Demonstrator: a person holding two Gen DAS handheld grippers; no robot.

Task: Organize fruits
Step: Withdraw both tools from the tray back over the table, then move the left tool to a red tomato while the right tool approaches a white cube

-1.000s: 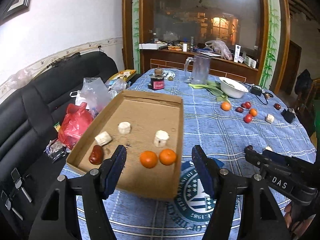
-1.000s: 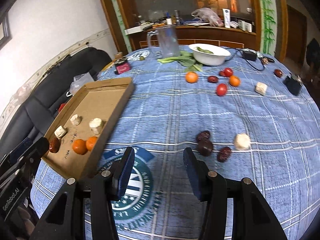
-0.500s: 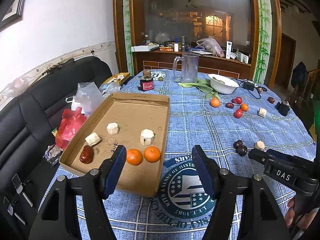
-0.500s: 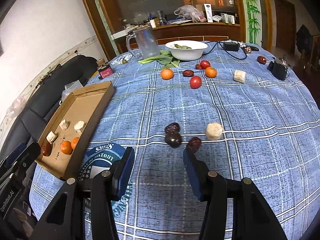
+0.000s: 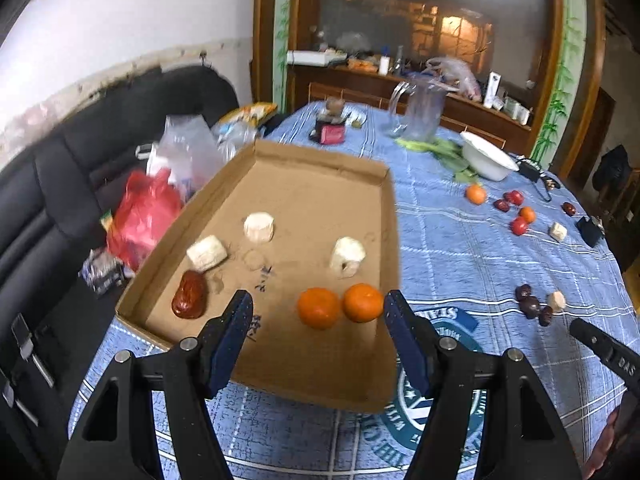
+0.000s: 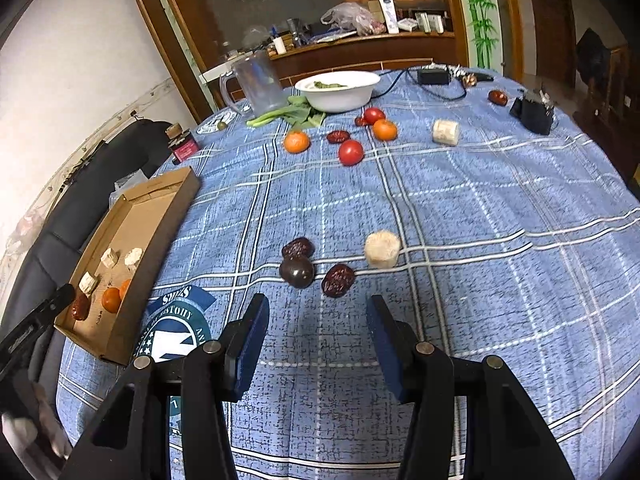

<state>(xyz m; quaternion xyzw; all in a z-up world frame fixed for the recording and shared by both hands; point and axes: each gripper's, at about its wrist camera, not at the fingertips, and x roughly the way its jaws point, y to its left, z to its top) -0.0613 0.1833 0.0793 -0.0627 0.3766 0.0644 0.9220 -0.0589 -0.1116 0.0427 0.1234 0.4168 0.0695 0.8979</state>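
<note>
A shallow cardboard tray [image 5: 384,184] [image 6: 160,216] lies on the blue checked tablecloth. It holds two oranges [image 5: 319,307], a red date [image 5: 189,294] and three white chunks [image 5: 259,228]. My left gripper [image 5: 316,306] hangs open over the tray's near end, nothing between its fingers. In the right wrist view my right gripper [image 6: 316,308] stands open and empty just short of a dark round fruit [image 6: 297,271], two dates [image 6: 338,280] and a white chunk [image 6: 382,248]. Farther back lie oranges [image 6: 296,141], tomatoes [image 6: 351,152], dates and another white chunk [image 6: 445,132].
A white bowl [image 6: 340,100] on green leaves, a clear jug [image 6: 258,84], a small jar [image 6: 183,145] and black chargers [image 6: 534,114] stand at the far side. A black sofa [image 5: 60,168] with plastic bags [image 5: 144,208] borders the table on the left.
The left gripper drew back from the tray and then came in close over it again. The right gripper moved toward the dark fruit cluster, which now lies just ahead of its fingers.
</note>
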